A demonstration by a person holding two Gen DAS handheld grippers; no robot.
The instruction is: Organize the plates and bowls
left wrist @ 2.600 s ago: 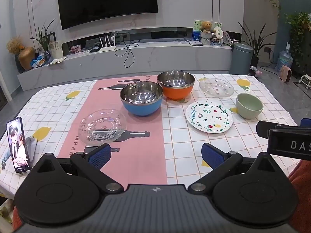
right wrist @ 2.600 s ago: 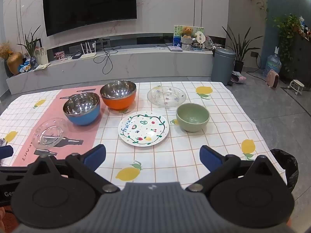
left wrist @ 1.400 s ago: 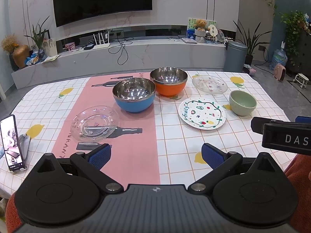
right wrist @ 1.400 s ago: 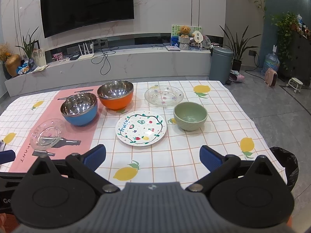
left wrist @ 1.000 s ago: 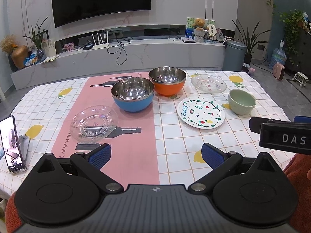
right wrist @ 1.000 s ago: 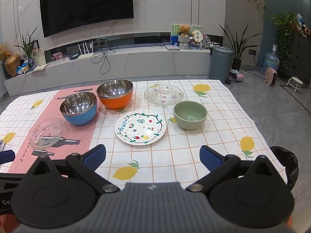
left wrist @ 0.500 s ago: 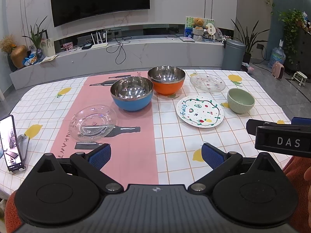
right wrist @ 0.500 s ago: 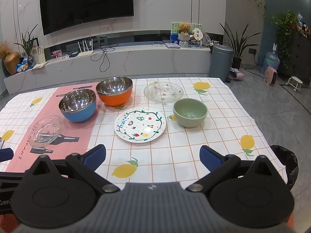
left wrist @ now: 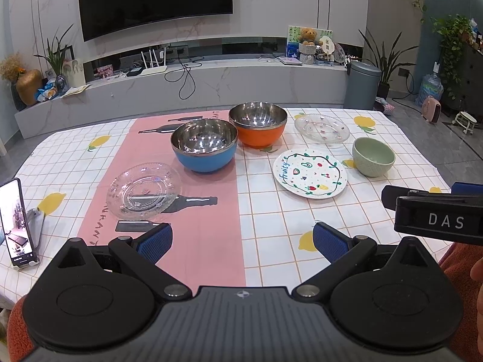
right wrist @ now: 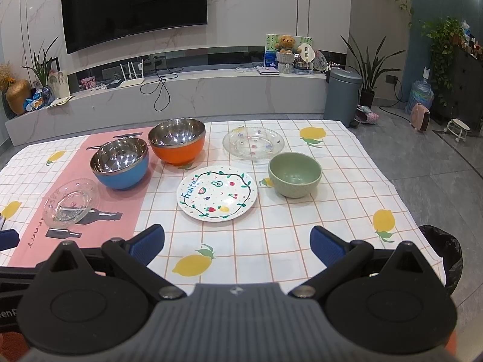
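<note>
Both the left gripper (left wrist: 241,236) and right gripper (right wrist: 237,239) hover spread wide, holding nothing. At twelve o'clock of the right one lies the fruit plate (right wrist: 216,193), green bowl (right wrist: 294,174) at one o'clock. The right gripper's body cuts off the left view's three o'clock edge.

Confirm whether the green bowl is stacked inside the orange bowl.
No, the green bowl sits alone on the tablecloth, well apart from the orange bowl.

The right gripper (right wrist: 237,242) hangs spread wide, empty, short of the fruit plate (right wrist: 216,192).
</note>
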